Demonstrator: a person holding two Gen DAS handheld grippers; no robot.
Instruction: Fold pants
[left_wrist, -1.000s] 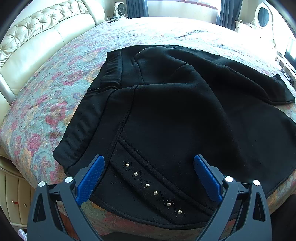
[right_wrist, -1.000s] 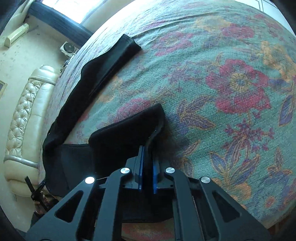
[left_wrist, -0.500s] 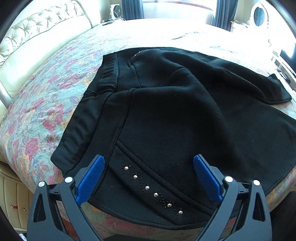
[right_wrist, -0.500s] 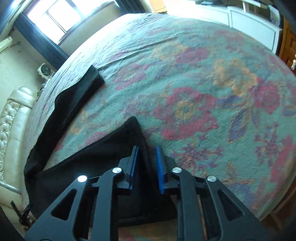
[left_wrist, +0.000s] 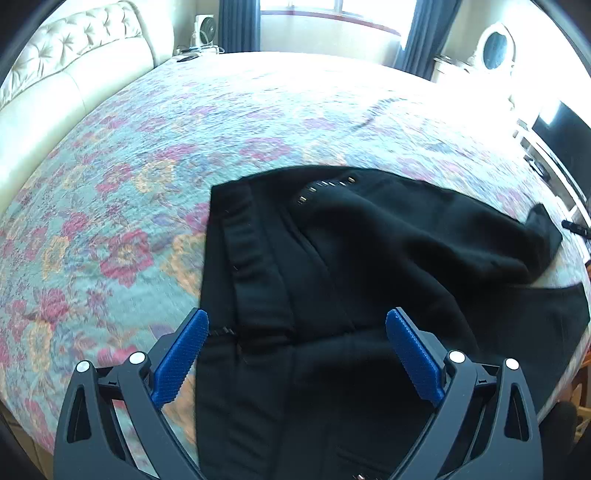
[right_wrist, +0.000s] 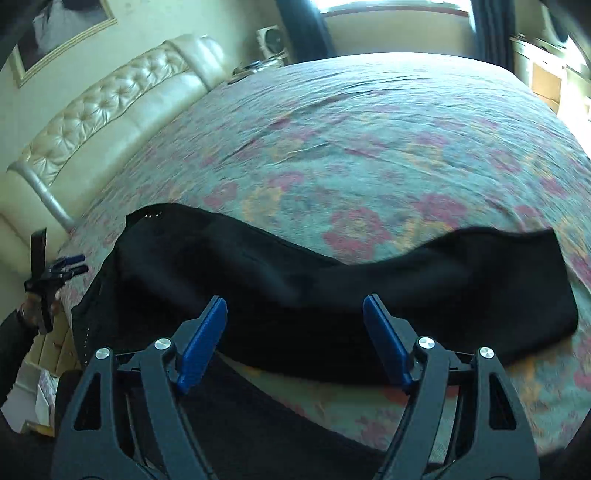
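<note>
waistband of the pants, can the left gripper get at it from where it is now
Probably yes. The left gripper is open right over the pants, the waistband lies just ahead of its left finger, and nothing sits between them.

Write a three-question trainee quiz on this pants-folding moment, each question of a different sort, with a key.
1. True or false: the left tongs are clamped on the black fabric pants.
2. The pants lie on: A) wooden floor B) floral quilted bedspread C) glass table.
3. Fill in: the right tongs are ___.

Key: 1 false, both stand open over the pants; 2 B; 3 open.
</note>
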